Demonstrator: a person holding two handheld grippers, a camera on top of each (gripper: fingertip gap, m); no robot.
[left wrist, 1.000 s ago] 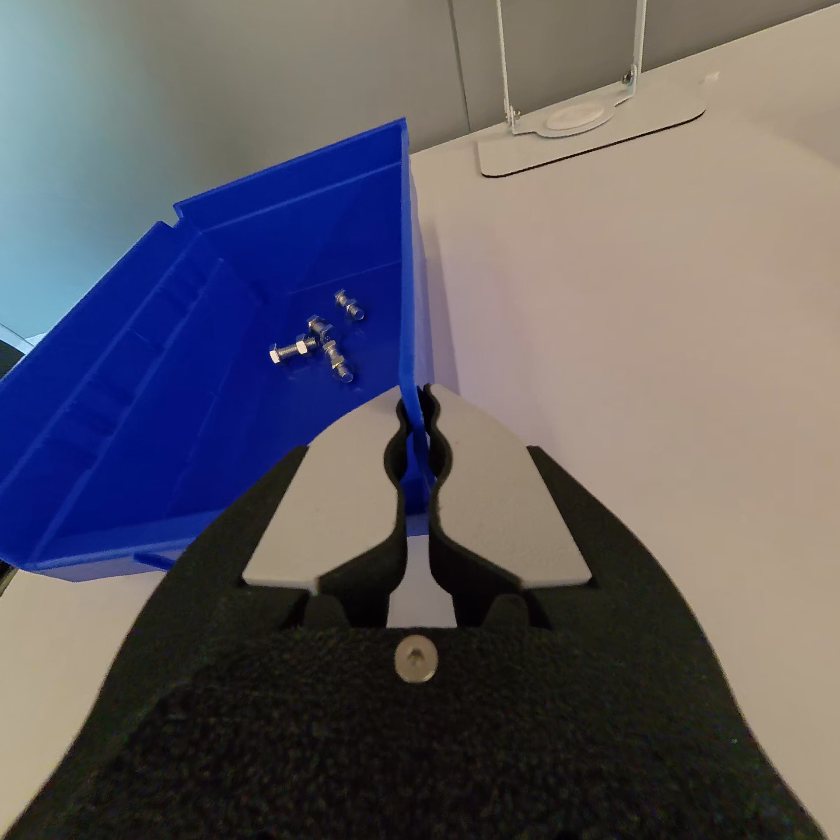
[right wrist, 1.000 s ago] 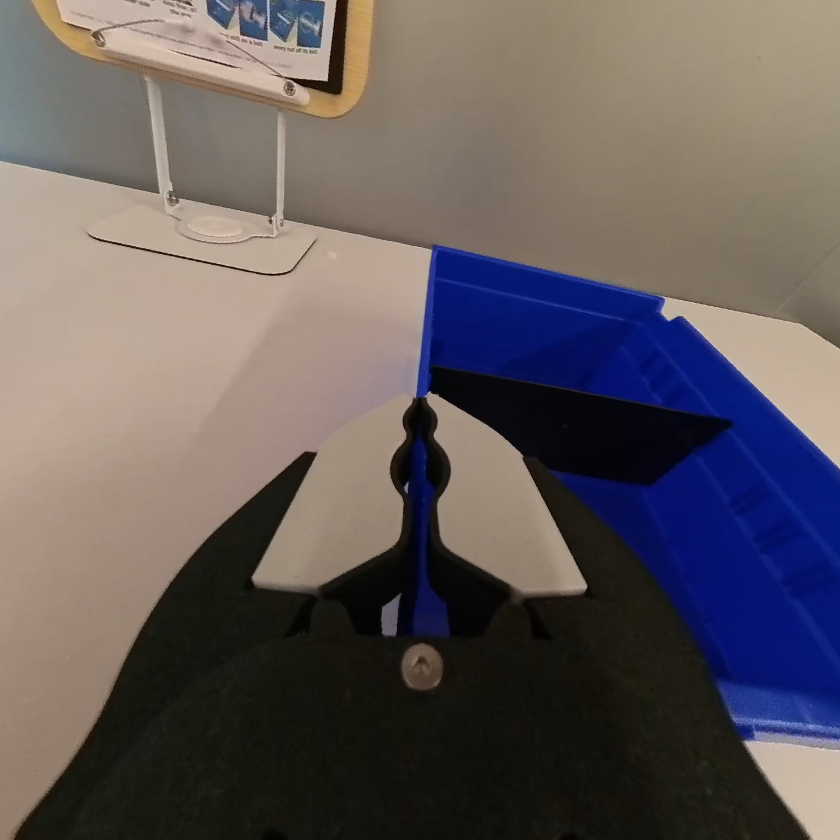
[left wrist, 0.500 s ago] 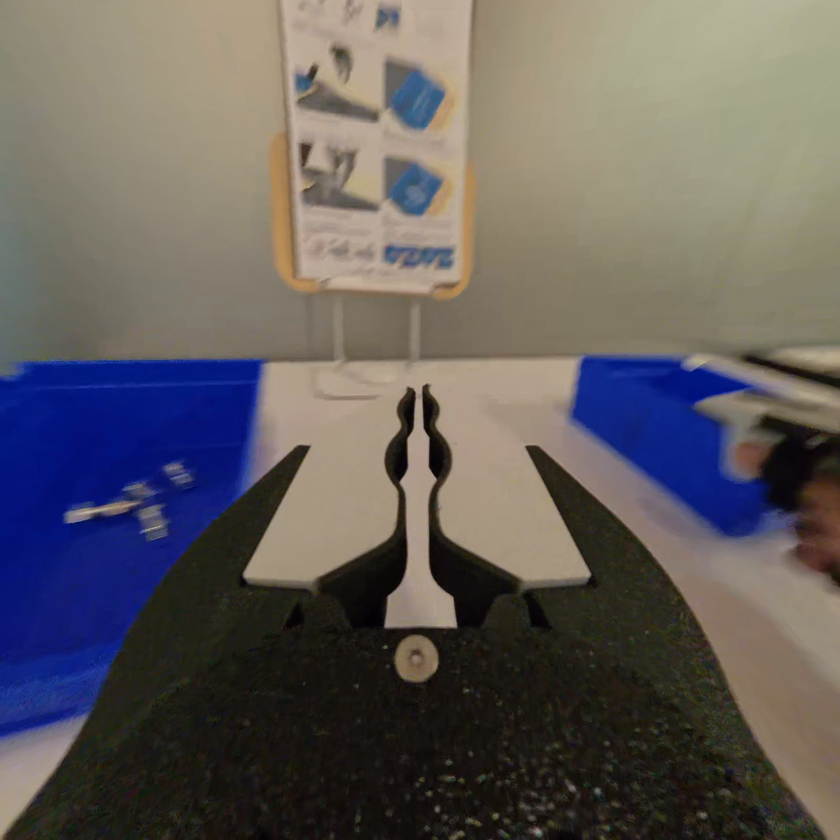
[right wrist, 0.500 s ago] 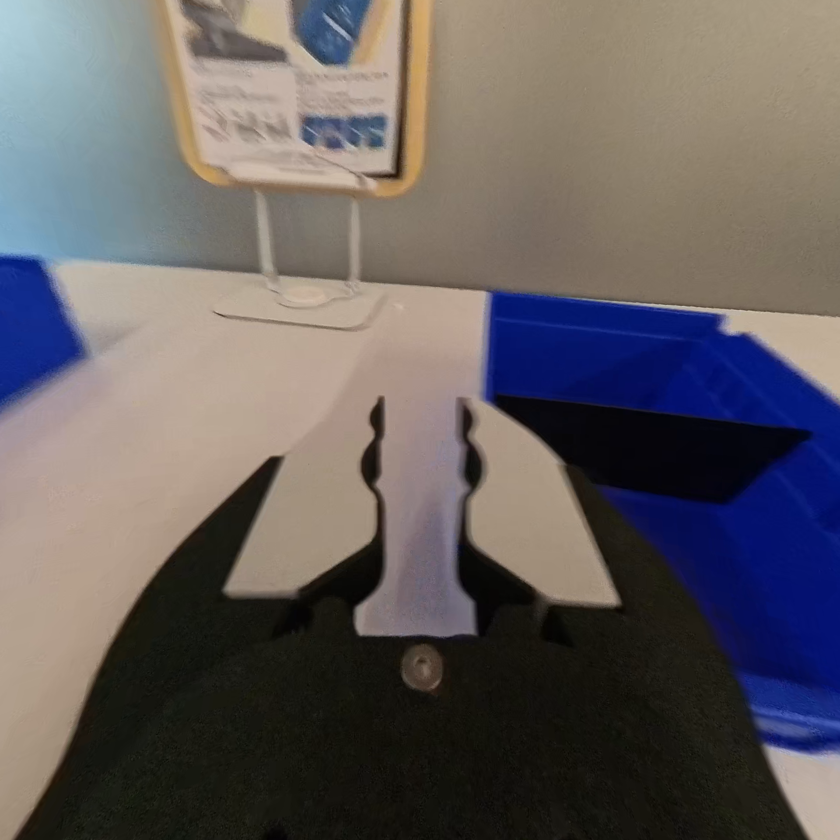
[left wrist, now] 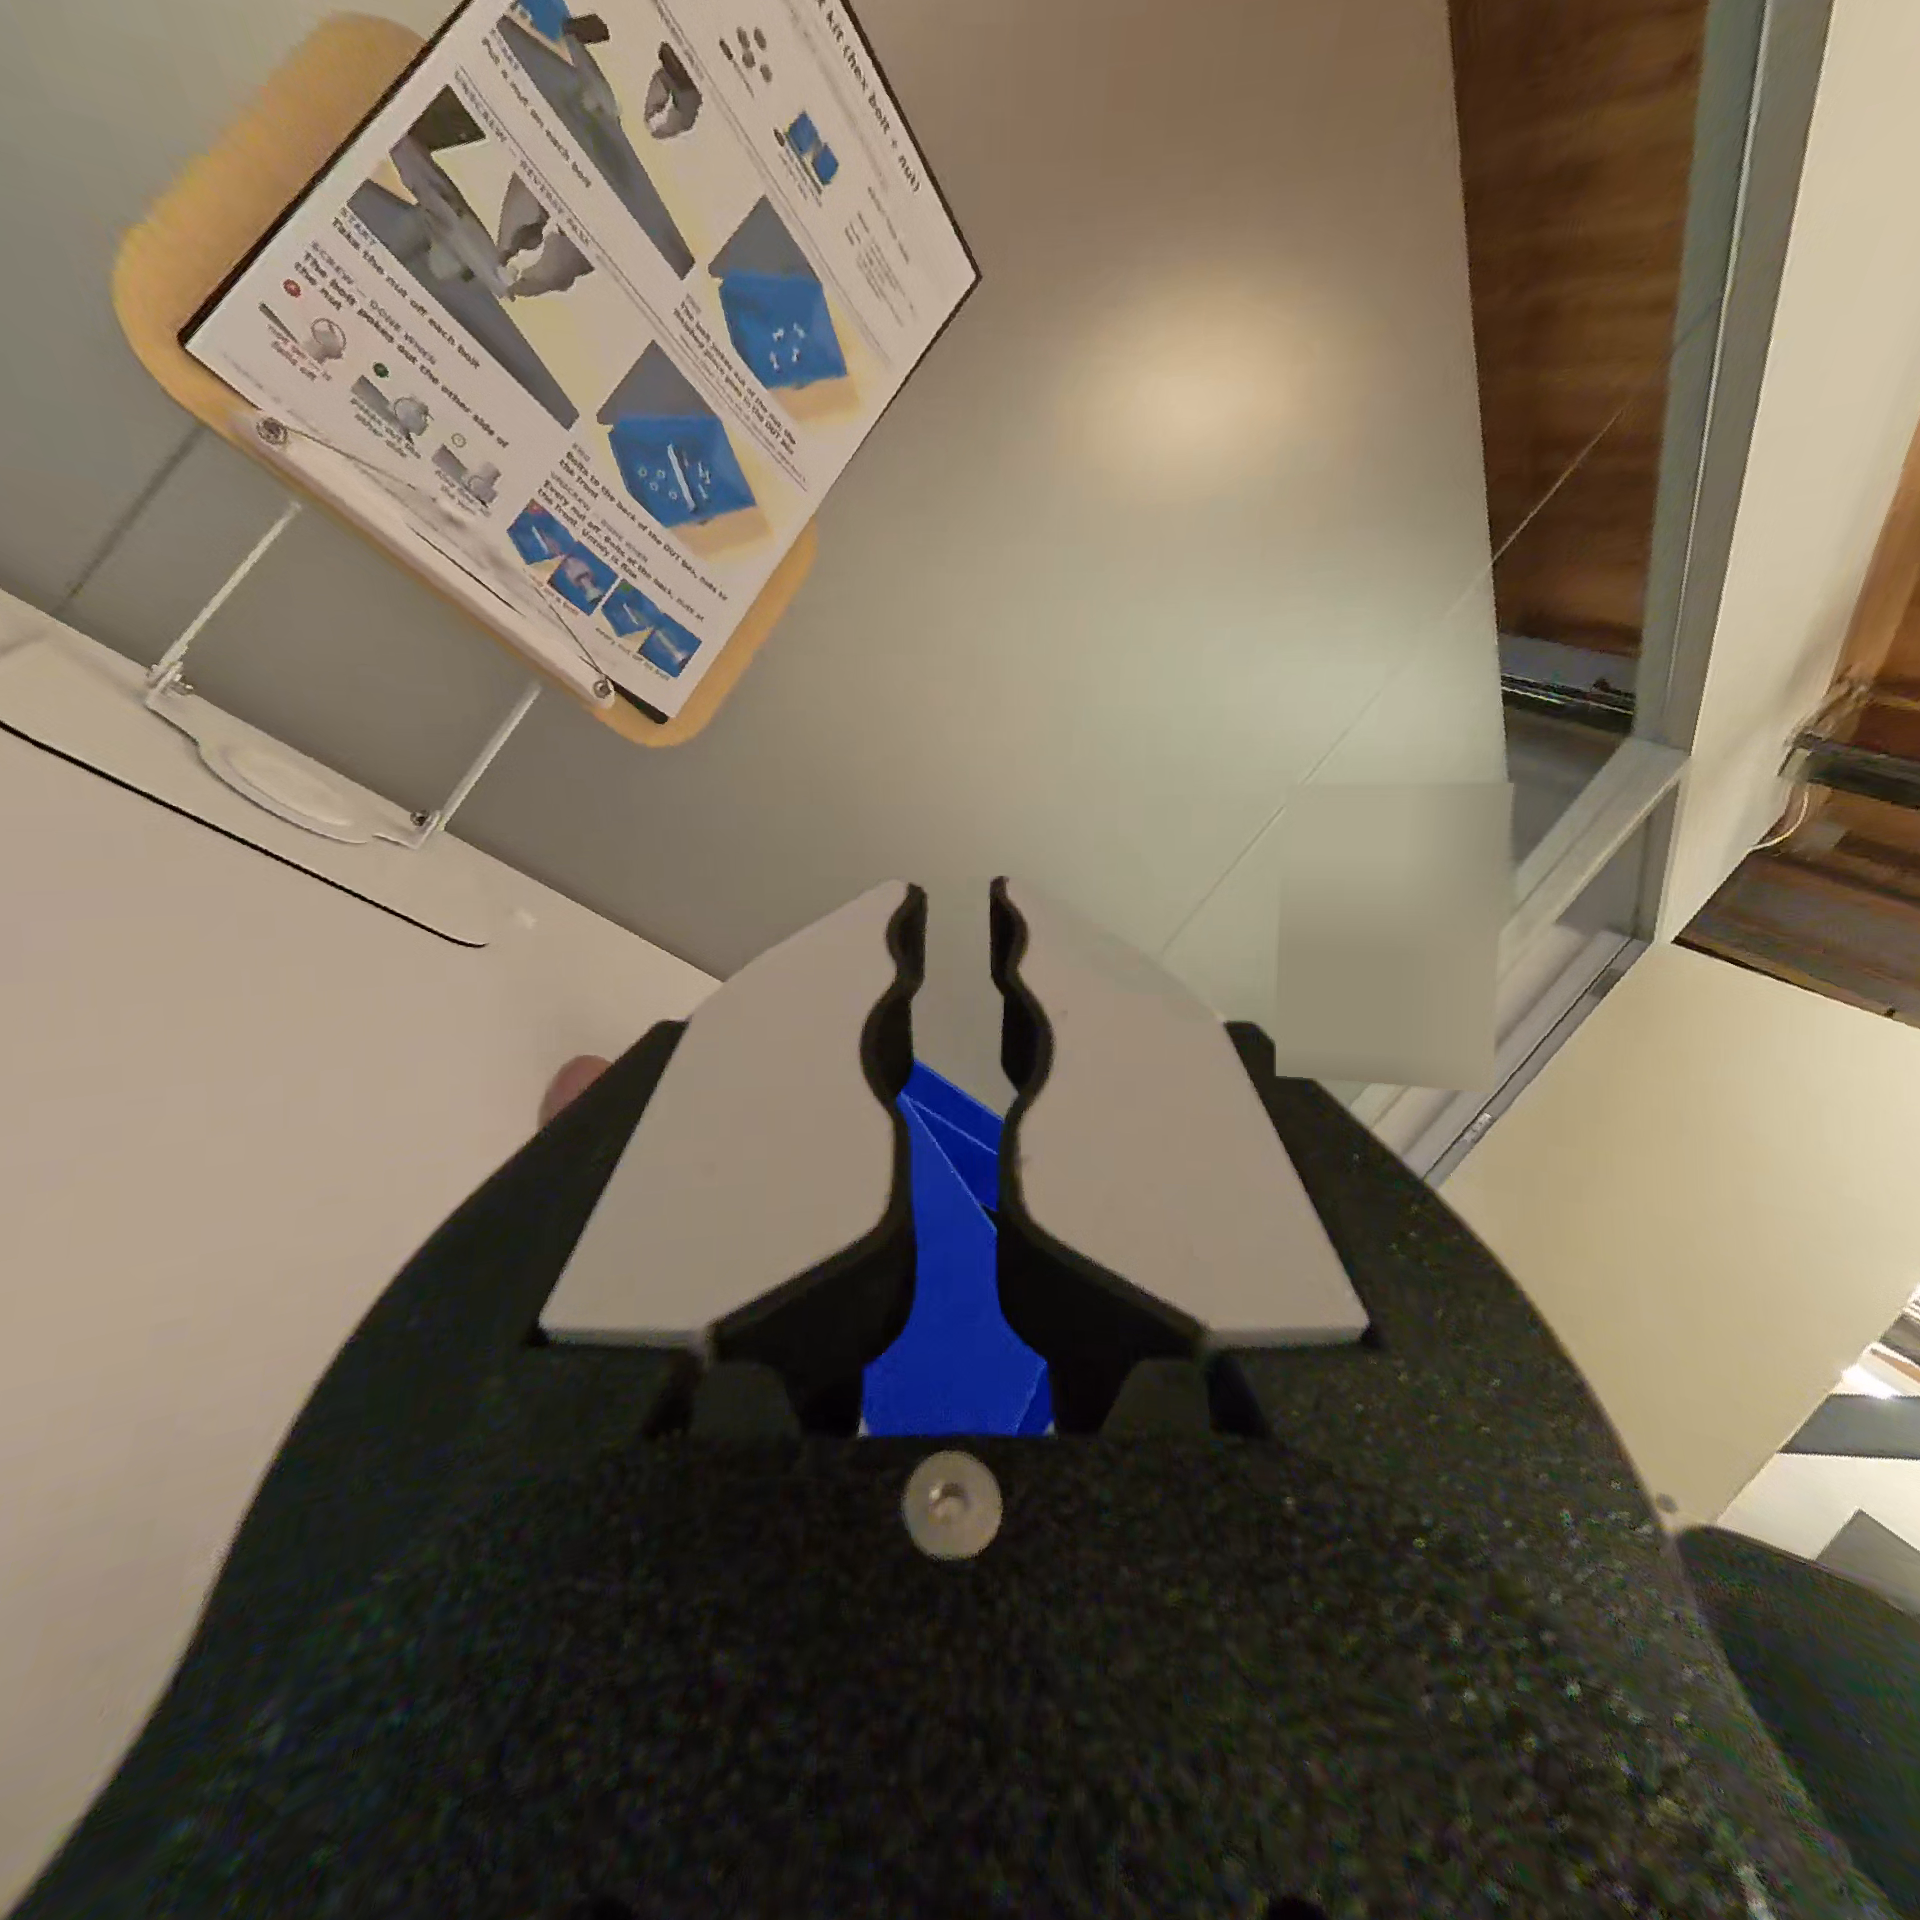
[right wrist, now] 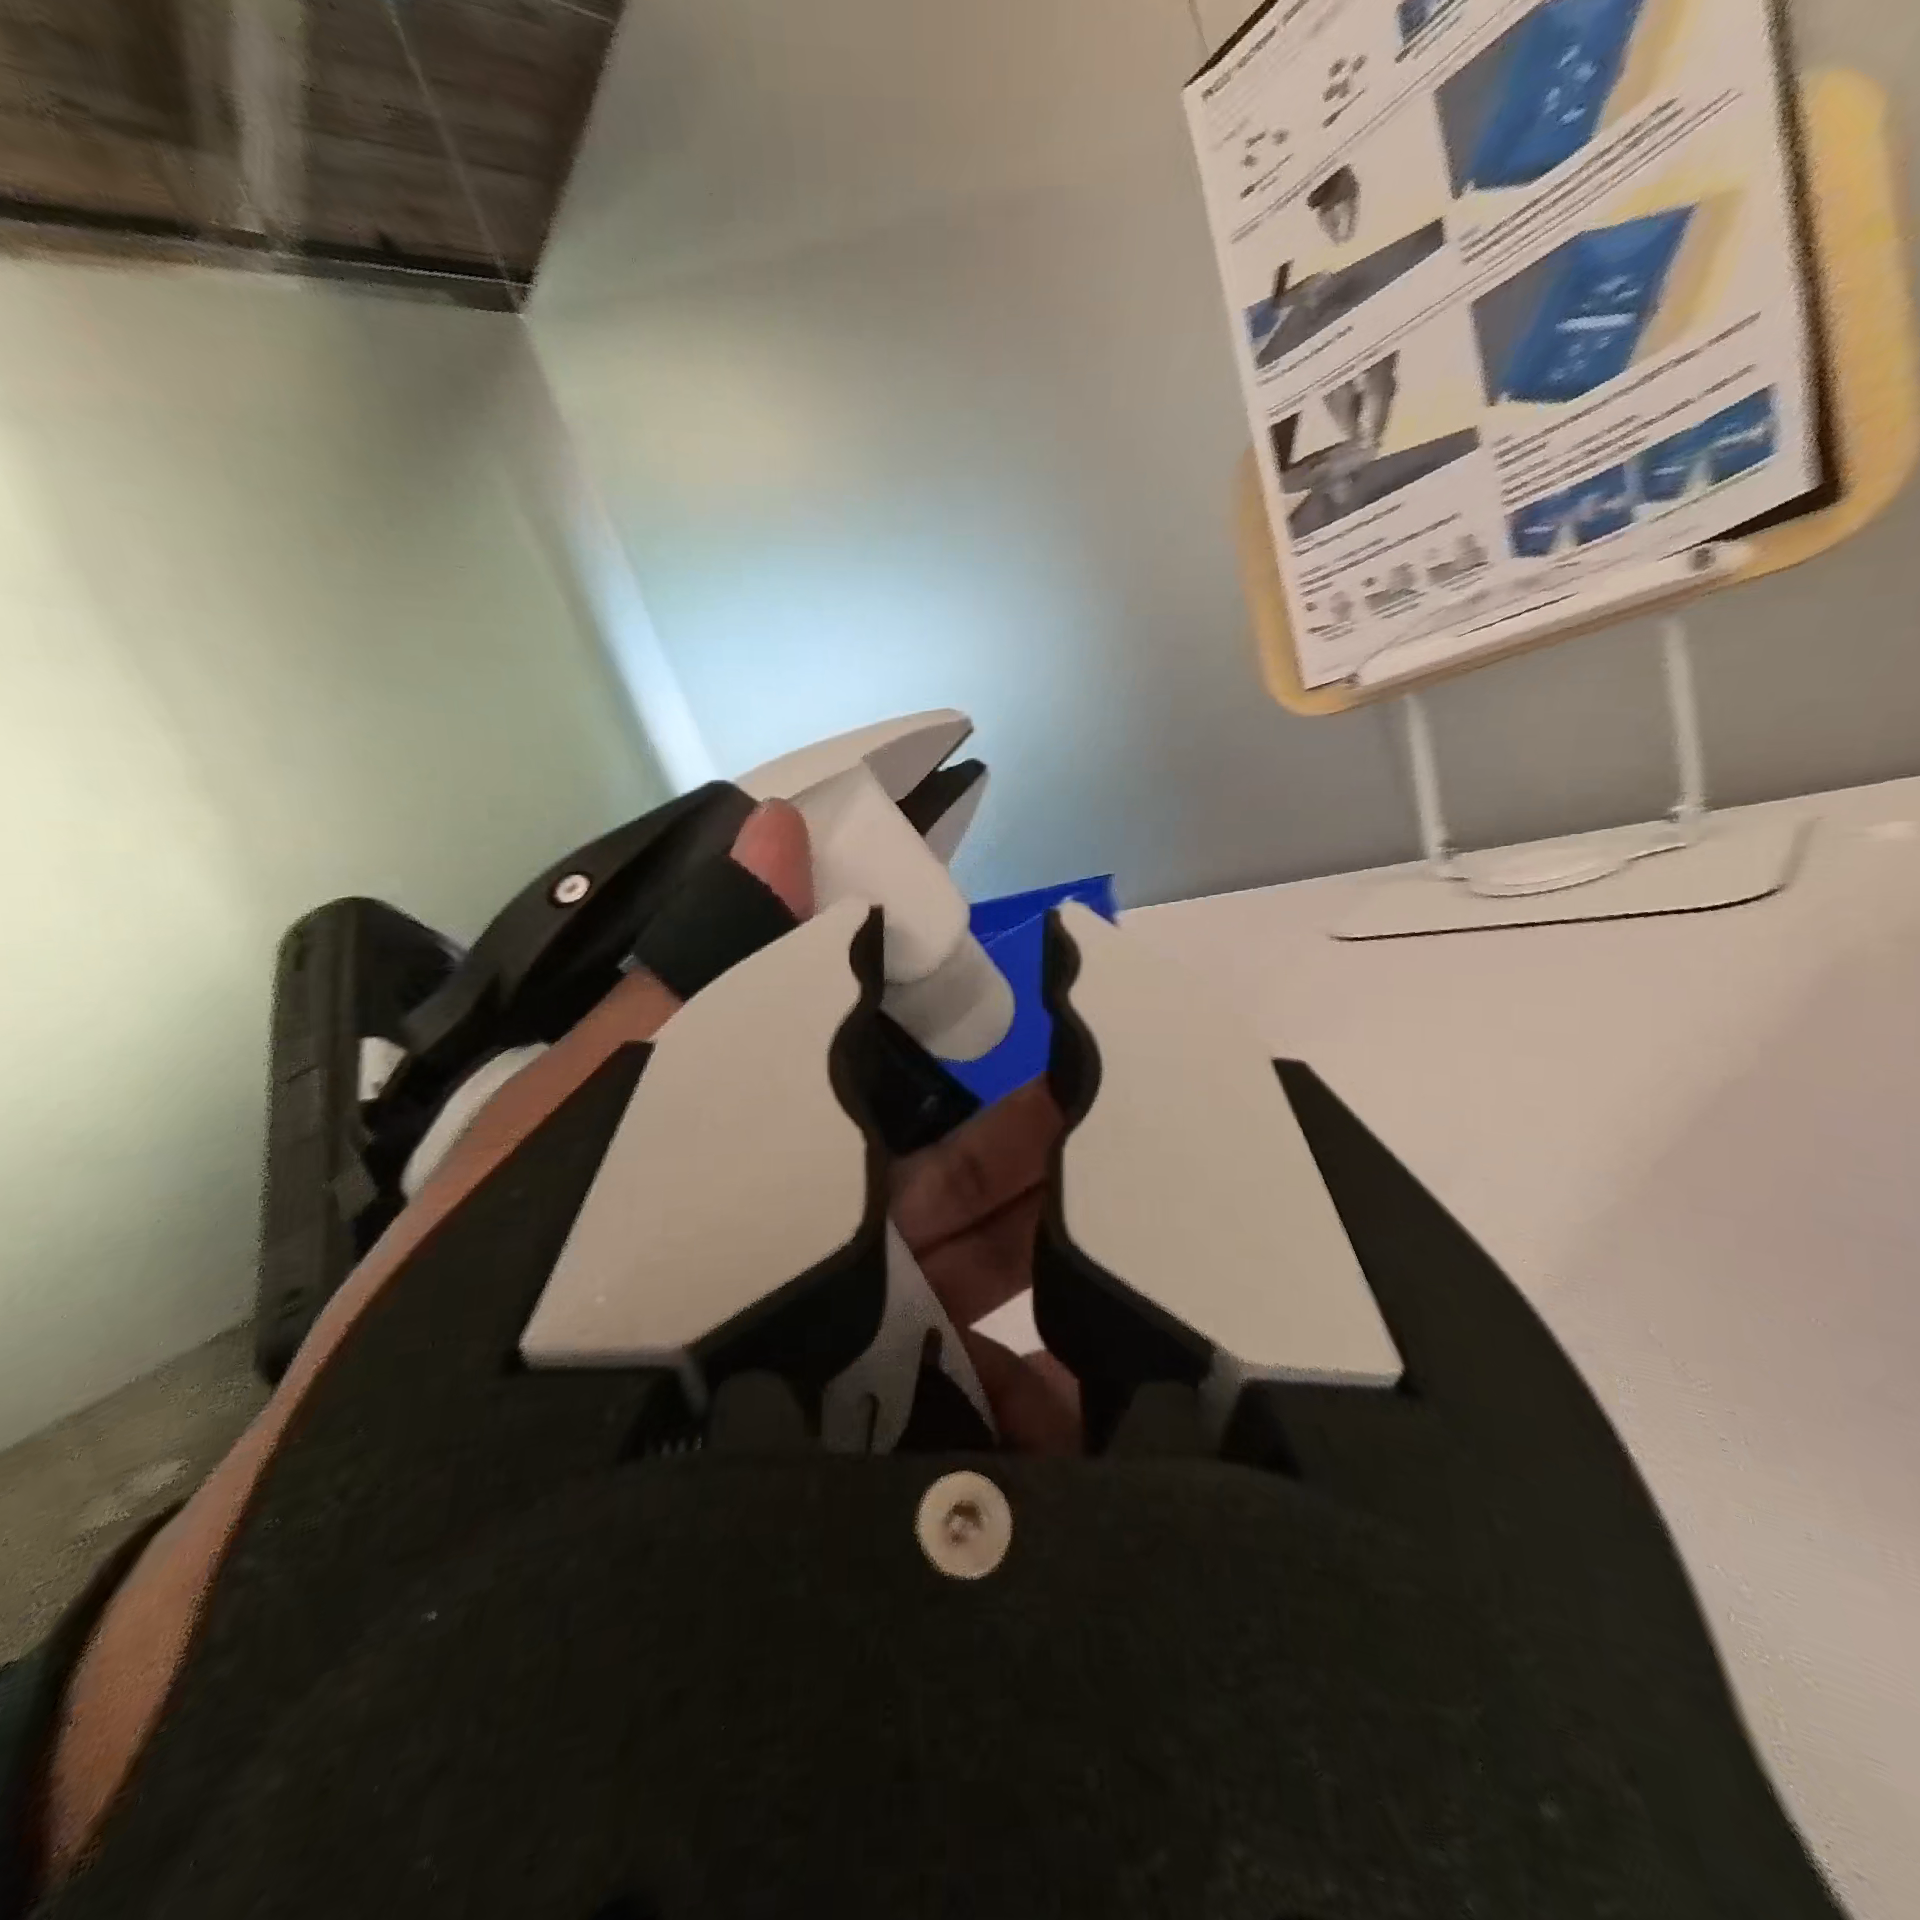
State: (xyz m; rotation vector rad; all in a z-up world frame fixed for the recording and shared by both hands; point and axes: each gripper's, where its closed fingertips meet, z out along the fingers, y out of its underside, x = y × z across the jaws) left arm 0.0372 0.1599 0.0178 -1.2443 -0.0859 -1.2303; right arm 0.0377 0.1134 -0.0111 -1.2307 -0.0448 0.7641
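Left gripper (left wrist: 951, 894): fingers slightly parted, nothing between them; a blue bin (left wrist: 951, 1299) shows through the gap below, not touched. Right gripper (right wrist: 961, 920): fingers apart, nothing clamped; in the right wrist view the left gripper and the gloved hand (right wrist: 727, 894) holding it lie just beyond the tips, with the blue bin's corner past them. The white table (right wrist: 1507, 1091) carries a stand with an instruction sheet (right wrist: 1496, 343) beyond the bin, against the grey wall (left wrist: 1143, 520).

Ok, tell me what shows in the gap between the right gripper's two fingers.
In the right wrist view, the right gripper stands open and grips nothing. Through the gap show the left gripper, a hand and a blue bin corner beyond.
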